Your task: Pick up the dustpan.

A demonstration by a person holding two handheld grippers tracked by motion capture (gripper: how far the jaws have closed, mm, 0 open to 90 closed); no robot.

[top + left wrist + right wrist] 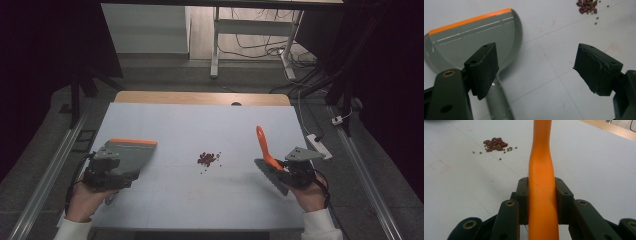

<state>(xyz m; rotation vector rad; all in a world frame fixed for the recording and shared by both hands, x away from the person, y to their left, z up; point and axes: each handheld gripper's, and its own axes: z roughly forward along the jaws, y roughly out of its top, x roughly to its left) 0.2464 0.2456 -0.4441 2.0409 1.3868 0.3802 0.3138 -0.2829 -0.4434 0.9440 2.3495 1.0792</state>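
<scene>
A grey dustpan with an orange front lip lies on the white table at the left. My left gripper hovers over its handle end, open. In the left gripper view the dustpan sits under the left jaw, its handle running down beside that jaw, and nothing lies between the pads of the left gripper. My right gripper is shut on the orange handle of a brush, whose grey bristles rest near the table. The brush handle runs up between the pads of the right gripper. A small pile of red beans lies mid-table.
A few small green beans are scattered beside the red beans. The table's wooden far edge lies beyond the white mat. A white power strip sits off the table's right side.
</scene>
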